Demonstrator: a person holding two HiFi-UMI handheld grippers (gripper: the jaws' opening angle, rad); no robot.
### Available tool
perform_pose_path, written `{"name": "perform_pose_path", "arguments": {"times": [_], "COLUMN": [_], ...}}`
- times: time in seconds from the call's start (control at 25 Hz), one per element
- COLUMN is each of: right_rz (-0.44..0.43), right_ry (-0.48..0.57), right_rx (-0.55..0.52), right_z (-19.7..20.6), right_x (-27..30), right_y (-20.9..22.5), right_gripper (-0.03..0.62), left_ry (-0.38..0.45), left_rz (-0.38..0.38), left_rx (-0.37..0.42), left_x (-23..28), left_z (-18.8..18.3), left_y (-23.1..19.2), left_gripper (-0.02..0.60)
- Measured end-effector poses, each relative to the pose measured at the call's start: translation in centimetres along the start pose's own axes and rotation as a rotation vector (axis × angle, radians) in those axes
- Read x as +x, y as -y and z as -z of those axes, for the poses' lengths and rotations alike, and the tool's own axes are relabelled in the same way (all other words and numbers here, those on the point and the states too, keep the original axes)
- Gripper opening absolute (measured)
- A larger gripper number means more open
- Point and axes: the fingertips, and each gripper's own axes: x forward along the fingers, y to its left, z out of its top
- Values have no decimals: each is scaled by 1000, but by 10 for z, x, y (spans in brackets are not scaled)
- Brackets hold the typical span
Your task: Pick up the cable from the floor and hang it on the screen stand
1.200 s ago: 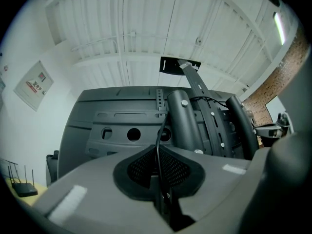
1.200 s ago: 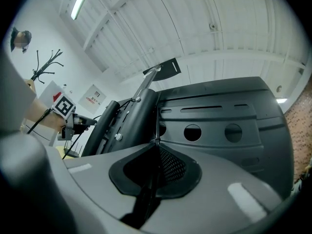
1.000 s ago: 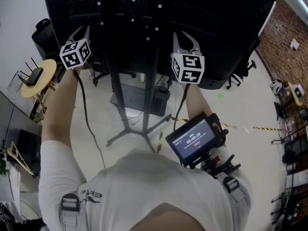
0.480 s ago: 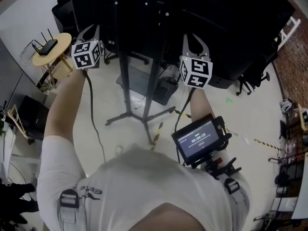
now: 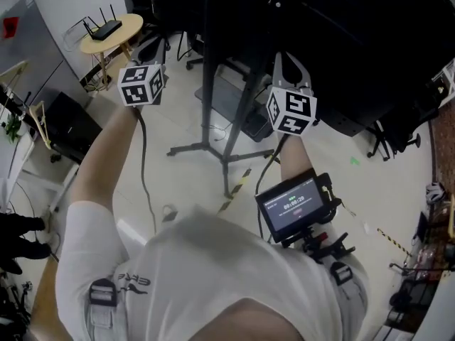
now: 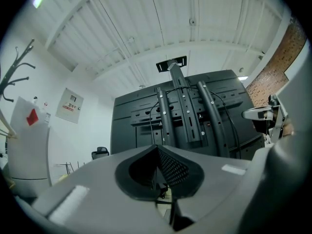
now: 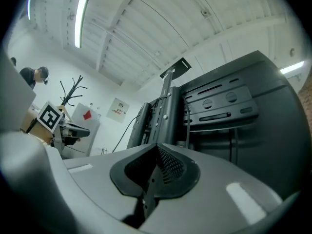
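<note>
Left gripper (image 5: pixel 151 52), right gripper (image 5: pixel 289 64) flank screen stand (image 5: pixel 237 125).

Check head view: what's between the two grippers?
The screen stand: in the head view its black uprights run between the left gripper and the right gripper, with the stand's legs spread just below them.

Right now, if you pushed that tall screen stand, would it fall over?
Probably not easily: the screen stand rests on thin legs spread wide across the floor. Still, the big black screen sits high up, so it looks top-heavy and could wobble. It likely feels stiff and heavy, judging by its thick dark posts.
</note>
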Motion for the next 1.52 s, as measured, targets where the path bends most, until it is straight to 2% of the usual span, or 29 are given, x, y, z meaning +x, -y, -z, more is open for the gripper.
{"name": "perform_pose_path", "arguments": {"times": [0.24,0.48,0.64,0.84,1.12,1.52], "right_rz": [-92,-153,-172,-173,-167,-185], "right_ry": [-17,-47,-70,-96,-145,-189], "right_rx": [35,47,45,37,54,68], "right_z": [9,18,20,19,26,42], "right_x": [-11,-20,-37,-80,-100,-150], "right_y": [-49,-101,-140,-208,-231,-262], "right_gripper": [14,14,14,14,14,14], "left_ry": [-8,-12,-21,-36,-84,-91], "left_rz": [-15,3,18,33,57,99], "left_rx": [-8,-41,-59,-89,-116,-137], "left_x": [-47,-87,-124,-195,-218,-264], "left_z": [3,13,23,40,57,72], "left_y": [-4,-9,-20,-53,-57,-32], "left_gripper": [3,3,3,3,3,3]}}
